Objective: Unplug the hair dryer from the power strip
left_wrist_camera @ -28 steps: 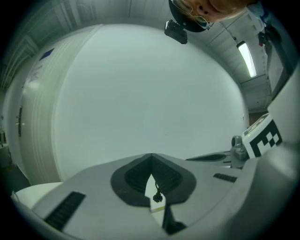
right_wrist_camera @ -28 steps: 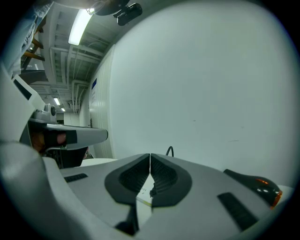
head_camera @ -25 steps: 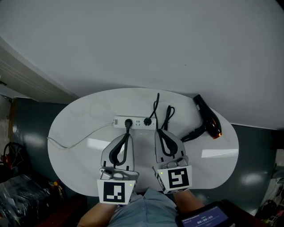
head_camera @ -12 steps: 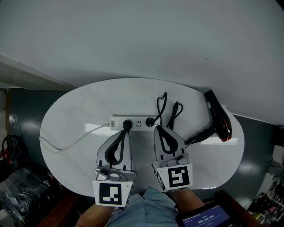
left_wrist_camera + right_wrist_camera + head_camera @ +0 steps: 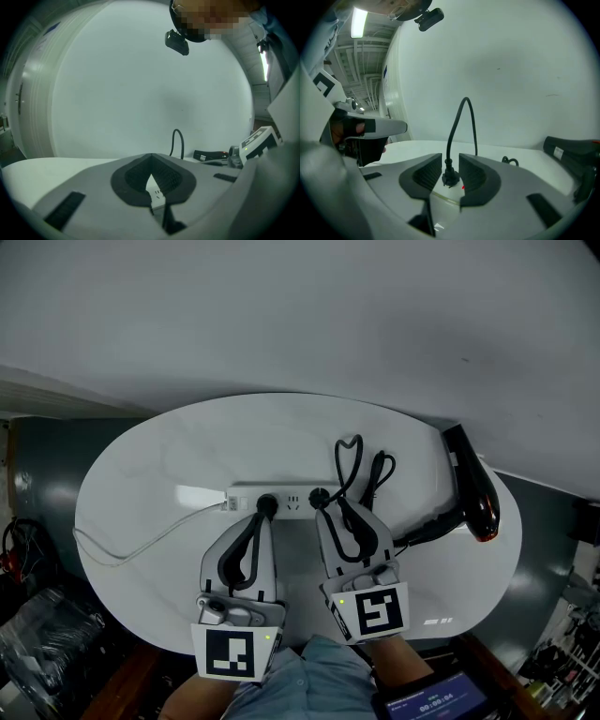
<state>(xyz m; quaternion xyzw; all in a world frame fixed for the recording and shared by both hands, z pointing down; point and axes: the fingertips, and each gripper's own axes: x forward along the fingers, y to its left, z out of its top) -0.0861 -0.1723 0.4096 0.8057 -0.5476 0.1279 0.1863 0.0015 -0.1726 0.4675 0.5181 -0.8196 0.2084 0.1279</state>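
Note:
A white power strip lies across the middle of the oval white table. My left gripper is shut, and its tips rest over the strip's left part; the strip shows through the gap below them. My right gripper is opening, its jaws on either side of a black plug at the strip's right end, pads clear of it. The plug's black cord arches up and back. The black hair dryer lies at the table's right edge.
The strip's white cable runs off to the left over the table's edge. Loops of black cord lie behind the right gripper. A pale wall stands close behind the table. A screen device sits at the bottom right, and clutter on the floor at the left.
Both grippers have sunk and moved in toward the power strip. The right gripper's tips have come around the black plug with its jaws parted.

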